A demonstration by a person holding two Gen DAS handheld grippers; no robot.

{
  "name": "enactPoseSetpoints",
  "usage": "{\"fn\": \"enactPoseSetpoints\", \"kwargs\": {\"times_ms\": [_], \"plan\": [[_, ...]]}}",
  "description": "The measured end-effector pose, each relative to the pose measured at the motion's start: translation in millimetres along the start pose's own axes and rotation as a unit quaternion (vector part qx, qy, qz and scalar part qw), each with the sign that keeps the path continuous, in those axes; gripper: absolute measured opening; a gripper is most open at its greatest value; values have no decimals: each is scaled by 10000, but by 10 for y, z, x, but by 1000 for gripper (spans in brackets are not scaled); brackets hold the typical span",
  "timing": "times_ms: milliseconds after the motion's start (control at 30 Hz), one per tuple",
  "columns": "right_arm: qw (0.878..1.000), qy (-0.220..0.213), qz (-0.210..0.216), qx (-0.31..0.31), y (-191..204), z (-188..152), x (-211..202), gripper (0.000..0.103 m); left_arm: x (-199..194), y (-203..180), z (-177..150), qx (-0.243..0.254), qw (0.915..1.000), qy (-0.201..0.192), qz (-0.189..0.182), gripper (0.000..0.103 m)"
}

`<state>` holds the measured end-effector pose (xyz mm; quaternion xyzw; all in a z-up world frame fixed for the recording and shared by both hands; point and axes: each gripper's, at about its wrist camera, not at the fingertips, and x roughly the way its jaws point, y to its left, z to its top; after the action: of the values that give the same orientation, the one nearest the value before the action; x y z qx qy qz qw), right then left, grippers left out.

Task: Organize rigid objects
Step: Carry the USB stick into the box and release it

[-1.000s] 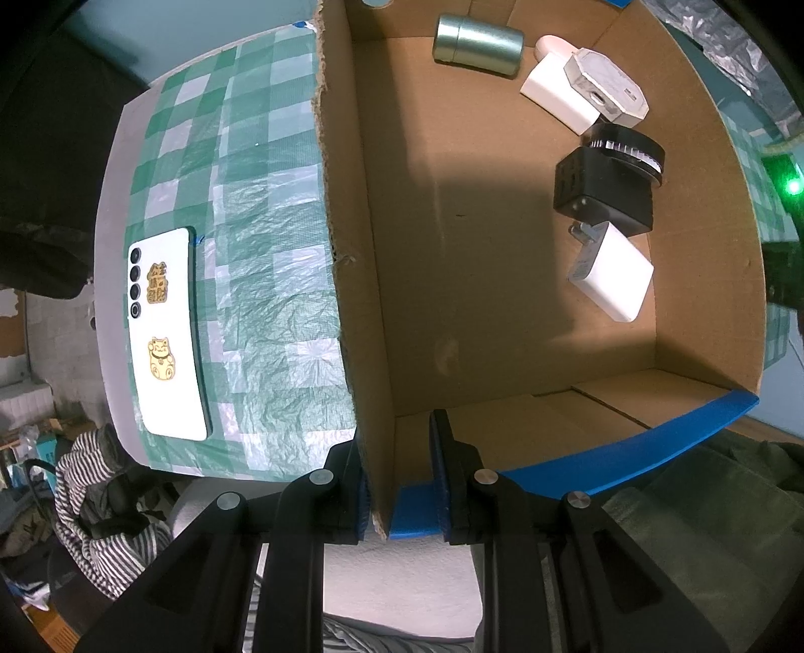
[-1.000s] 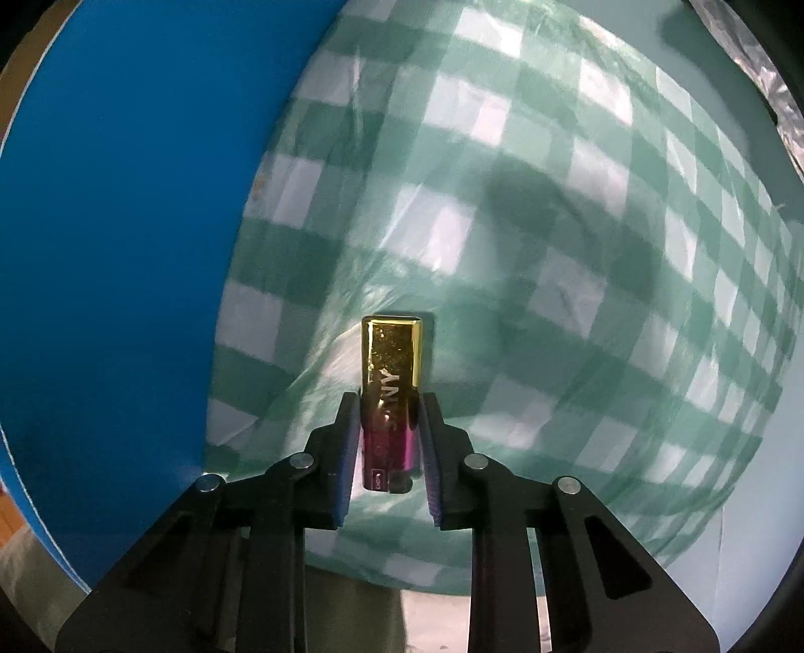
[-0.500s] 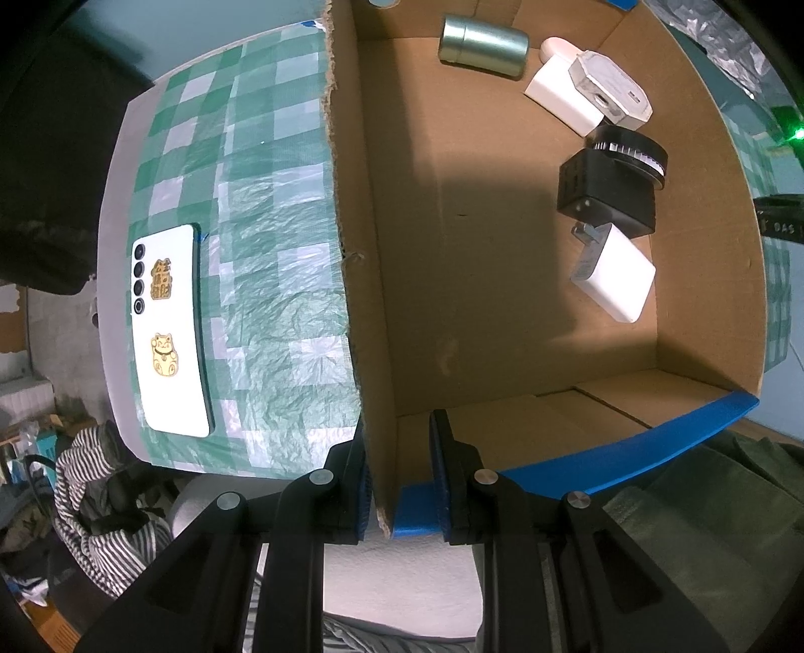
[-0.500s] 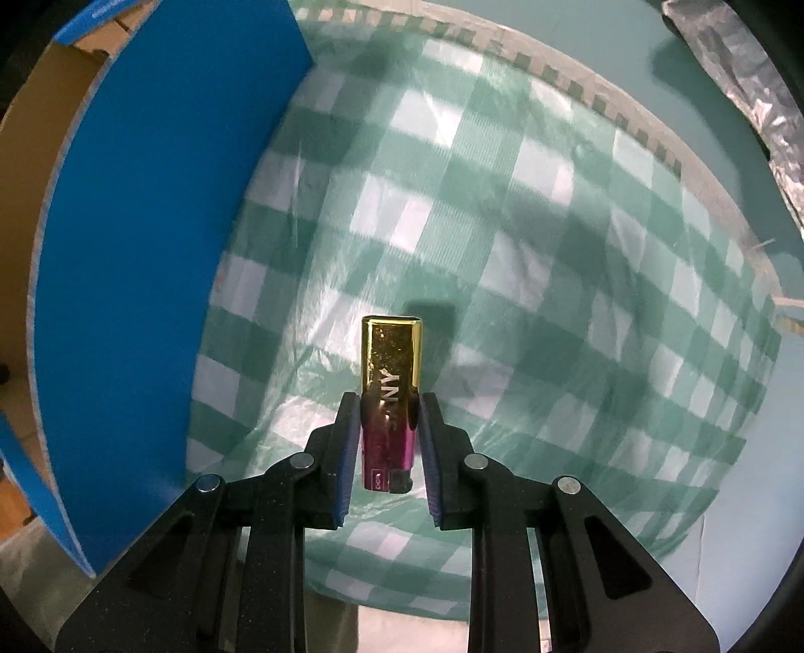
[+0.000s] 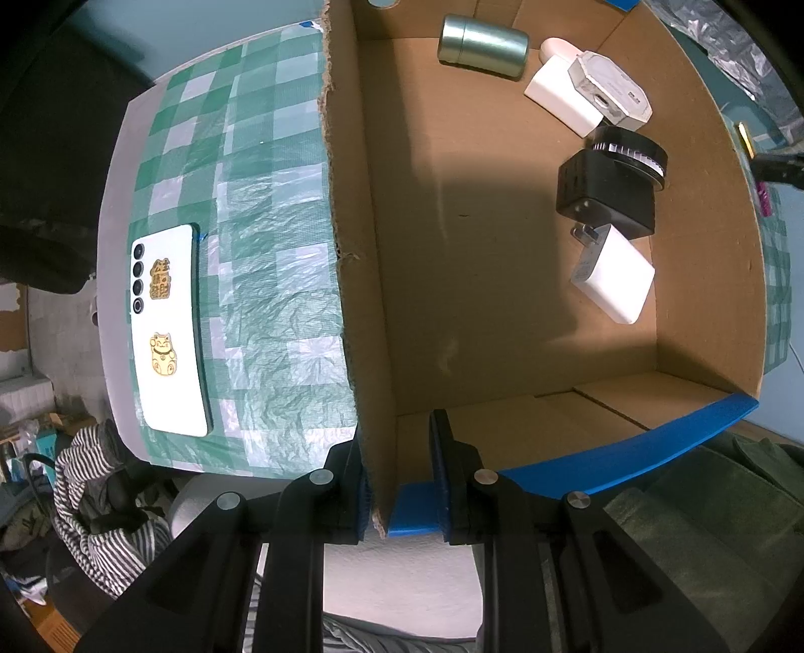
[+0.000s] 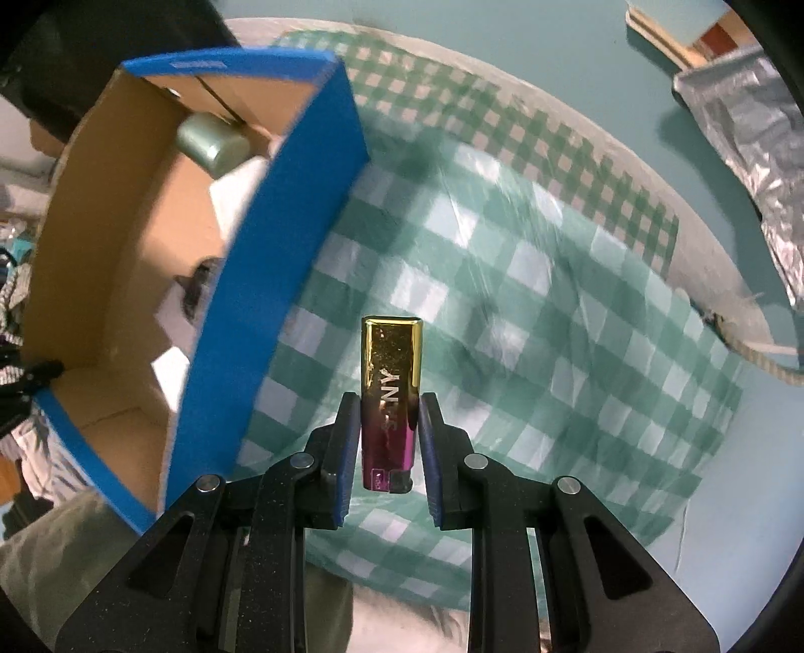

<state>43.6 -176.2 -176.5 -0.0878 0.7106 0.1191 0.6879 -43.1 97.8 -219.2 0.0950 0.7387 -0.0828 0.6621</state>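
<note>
My right gripper [image 6: 389, 442] is shut on a gold and purple lighter [image 6: 391, 387] and holds it in the air above the green checked cloth [image 6: 553, 301], to the right of the cardboard box [image 6: 271, 241]. My left gripper [image 5: 399, 482] is shut on the box's near corner wall [image 5: 374, 452]. Inside the box lie a green metal can [image 5: 482, 45], white chargers [image 5: 613, 279], a black adapter [image 5: 605, 201] and a white hexagonal case [image 5: 608, 90]. The lighter's tip also shows beyond the box's right wall [image 5: 743, 138].
A white phone [image 5: 168, 331] with gold stickers lies on the cloth left of the box. Crumpled foil [image 6: 743, 120] and a rope [image 6: 754, 346] lie at the right. Striped clothing [image 5: 95, 482] hangs below the table edge.
My right gripper has risen with the lighter, so the box's inside has come into its view. My left gripper still holds the box corner.
</note>
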Motion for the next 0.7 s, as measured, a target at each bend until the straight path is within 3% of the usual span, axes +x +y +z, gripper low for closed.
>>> {"fn": "enactPoseSetpoints", "kwargs": {"times_ms": [367,700], "plan": [[9975,-388,181,-556,366,362,-384,21,0,0,1,4,10000,3,4,20],[9945,-324,107,-988,759,683,-223,21,-6,11,7,-23,10000,-15,1,20]]}}
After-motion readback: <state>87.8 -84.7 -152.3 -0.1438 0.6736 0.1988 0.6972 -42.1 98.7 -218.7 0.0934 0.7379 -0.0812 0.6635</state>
